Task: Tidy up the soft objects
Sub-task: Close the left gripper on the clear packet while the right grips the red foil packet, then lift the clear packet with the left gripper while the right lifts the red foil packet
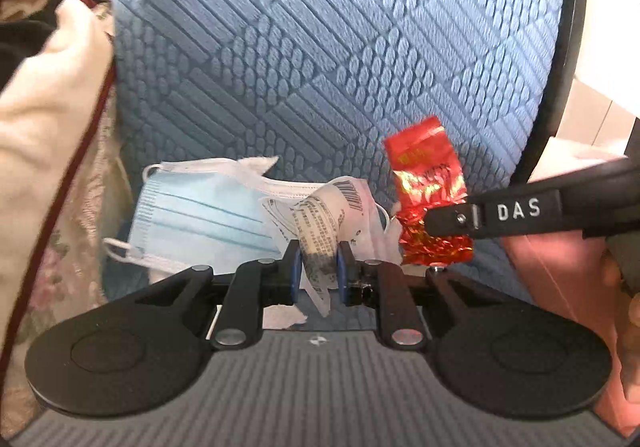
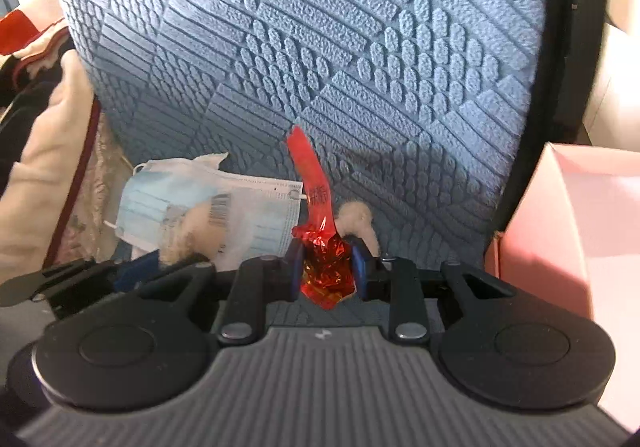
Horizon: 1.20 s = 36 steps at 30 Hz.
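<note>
My left gripper (image 1: pixel 318 259) is shut on a crumpled clear plastic wrapper (image 1: pixel 332 215) printed with text and a barcode. A light blue face mask (image 1: pixel 192 215) lies behind it on the blue textured cushion (image 1: pixel 320 47), partly under the wrapper. My right gripper (image 2: pixel 326 259) is shut on a crinkled red foil packet (image 2: pixel 326 275), whose strip stands up above the pads. In the left wrist view the red foil packet (image 1: pixel 428 183) hangs from the right gripper (image 1: pixel 434 225), just right of the wrapper. From the right wrist view, the mask (image 2: pixel 148 203), the wrapper (image 2: pixel 256 215) and the left gripper (image 2: pixel 120 275) are at lower left.
Cream fabric with a dark red trim (image 1: pixel 48 107) is piled along the left edge. A pink box (image 2: pixel 580 227) stands open at the right, beside the cushion's dark rim. A small cream fluffy piece (image 2: pixel 354 217) lies just behind the right gripper's fingers.
</note>
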Tool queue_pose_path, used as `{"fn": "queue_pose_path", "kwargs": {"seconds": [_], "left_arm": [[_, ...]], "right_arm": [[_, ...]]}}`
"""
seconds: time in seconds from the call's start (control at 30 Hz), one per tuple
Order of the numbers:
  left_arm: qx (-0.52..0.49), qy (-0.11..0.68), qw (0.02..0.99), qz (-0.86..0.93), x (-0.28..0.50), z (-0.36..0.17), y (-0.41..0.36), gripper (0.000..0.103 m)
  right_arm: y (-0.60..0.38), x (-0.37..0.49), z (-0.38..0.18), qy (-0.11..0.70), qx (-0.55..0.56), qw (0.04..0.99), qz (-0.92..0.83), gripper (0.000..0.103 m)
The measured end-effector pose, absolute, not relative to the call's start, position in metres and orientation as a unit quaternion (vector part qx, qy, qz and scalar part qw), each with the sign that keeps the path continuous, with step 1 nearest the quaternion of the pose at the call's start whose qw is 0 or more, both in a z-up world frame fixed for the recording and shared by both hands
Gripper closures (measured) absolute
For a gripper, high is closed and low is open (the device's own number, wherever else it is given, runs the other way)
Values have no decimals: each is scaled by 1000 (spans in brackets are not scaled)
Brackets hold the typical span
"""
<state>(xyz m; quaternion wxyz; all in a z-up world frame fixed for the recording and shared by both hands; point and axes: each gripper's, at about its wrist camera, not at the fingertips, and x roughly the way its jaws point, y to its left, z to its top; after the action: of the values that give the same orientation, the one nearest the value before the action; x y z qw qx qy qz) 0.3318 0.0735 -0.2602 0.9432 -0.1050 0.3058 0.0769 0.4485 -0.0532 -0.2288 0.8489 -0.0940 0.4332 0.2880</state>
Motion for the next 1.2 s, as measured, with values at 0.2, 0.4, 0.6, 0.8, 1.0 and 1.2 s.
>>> {"fn": "queue_pose_path", "kwargs": {"seconds": [0.2,0.4,0.6,0.8,1.0,1.2], "left_arm": [[-124,309,939,81,306,-254,76,82],[-139,315,934,91,286,-253,73,82],[-146,326,929,95,265,-251,74,82],[-152,341,923,96,240,-250,74,82],[-163,342,920,104,220,-249,76,82],[-160,349,918,102,206,-247,72,82]], "right_arm": [[-63,425,-222,436,-82,852,280,74],[-64,404,-220,437,-79,852,278,74],[-76,382,-219,441,-79,852,271,76],[-82,363,-223,450,-84,847,270,81],[-89,345,-222,457,-72,843,276,82],[-103,328,-219,462,-56,842,273,82]]}}
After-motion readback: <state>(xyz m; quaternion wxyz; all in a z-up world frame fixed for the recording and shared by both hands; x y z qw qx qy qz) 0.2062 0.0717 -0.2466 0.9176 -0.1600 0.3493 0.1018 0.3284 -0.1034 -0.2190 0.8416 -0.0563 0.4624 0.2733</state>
